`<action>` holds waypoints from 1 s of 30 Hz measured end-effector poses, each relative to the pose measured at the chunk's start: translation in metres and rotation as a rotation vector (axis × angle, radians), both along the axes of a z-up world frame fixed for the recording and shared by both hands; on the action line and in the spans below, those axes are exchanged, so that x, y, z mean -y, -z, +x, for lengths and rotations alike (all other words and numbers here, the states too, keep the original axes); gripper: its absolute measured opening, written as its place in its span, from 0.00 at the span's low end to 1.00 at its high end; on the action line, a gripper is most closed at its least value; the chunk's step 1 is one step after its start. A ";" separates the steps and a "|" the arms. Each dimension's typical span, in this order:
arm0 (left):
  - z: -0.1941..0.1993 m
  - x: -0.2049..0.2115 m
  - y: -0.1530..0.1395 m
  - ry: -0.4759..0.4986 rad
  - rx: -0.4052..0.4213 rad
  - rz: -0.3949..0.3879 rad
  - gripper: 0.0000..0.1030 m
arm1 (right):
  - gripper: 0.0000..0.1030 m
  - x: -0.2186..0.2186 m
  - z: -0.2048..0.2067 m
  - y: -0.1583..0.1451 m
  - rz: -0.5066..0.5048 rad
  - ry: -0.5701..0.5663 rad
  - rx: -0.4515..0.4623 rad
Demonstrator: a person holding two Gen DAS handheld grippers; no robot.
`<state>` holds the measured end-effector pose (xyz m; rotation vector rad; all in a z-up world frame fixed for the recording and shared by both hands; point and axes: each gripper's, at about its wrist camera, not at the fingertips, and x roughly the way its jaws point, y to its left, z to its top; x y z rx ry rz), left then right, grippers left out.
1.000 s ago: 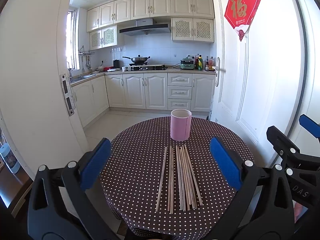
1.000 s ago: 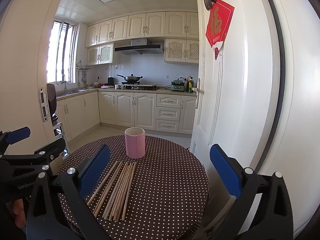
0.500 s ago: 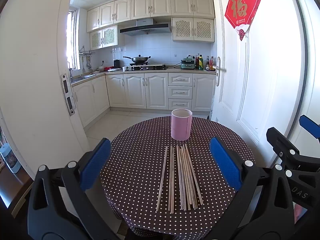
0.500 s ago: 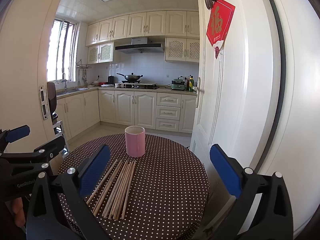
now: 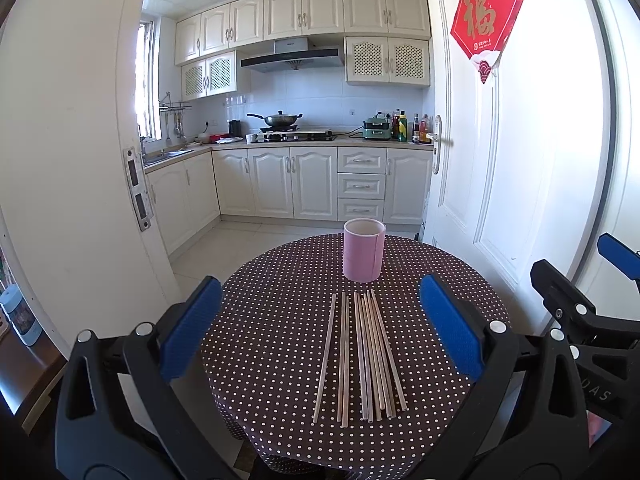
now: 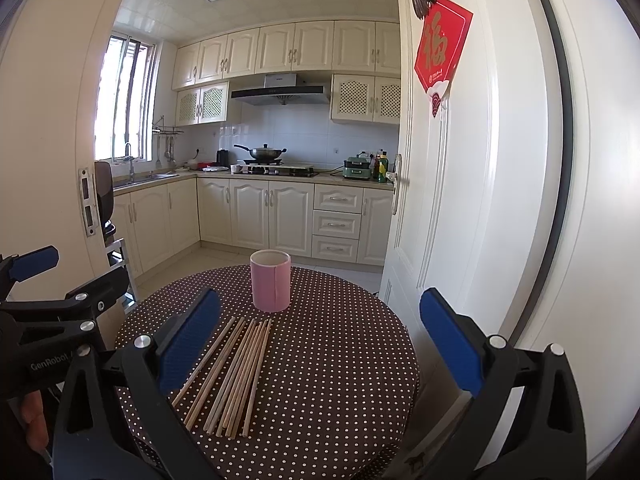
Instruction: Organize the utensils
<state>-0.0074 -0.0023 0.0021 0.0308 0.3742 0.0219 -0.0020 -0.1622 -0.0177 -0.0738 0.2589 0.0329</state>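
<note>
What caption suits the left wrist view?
Open left gripper above chopsticks lying before an upright pink cup.

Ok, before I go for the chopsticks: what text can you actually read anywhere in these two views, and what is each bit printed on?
"福": gold character on the red door hanging.
"GenRobot": on the left gripper, seen from the right wrist view; it runs on, cut off.
"DAS": on the right gripper, seen from the left wrist view; its start is cut off.
Small print under the character, range hood badge, bottles' labels: too small to read.

Before my claws: one round table under a dark brown, white-dotted cloth (image 5: pixel 280 344). On it, an upright pink cylindrical cup (image 5: pixel 363 255); near it, loose pale wooden chopsticks (image 5: pixel 364 354) lying flat, roughly side by side.
</note>
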 end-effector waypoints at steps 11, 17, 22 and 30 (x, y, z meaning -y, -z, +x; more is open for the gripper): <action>0.000 0.000 0.000 0.000 -0.001 -0.002 0.94 | 0.93 0.000 0.001 0.001 -0.001 -0.002 -0.002; 0.002 -0.001 0.001 -0.003 -0.001 -0.006 0.94 | 0.93 0.000 0.003 0.001 0.006 -0.004 -0.010; 0.005 -0.001 0.003 -0.005 -0.009 -0.004 0.94 | 0.93 -0.001 0.006 0.002 0.007 -0.003 -0.022; 0.021 -0.011 0.019 -0.013 -0.083 -0.022 0.94 | 0.93 -0.003 0.023 0.014 0.034 -0.029 -0.098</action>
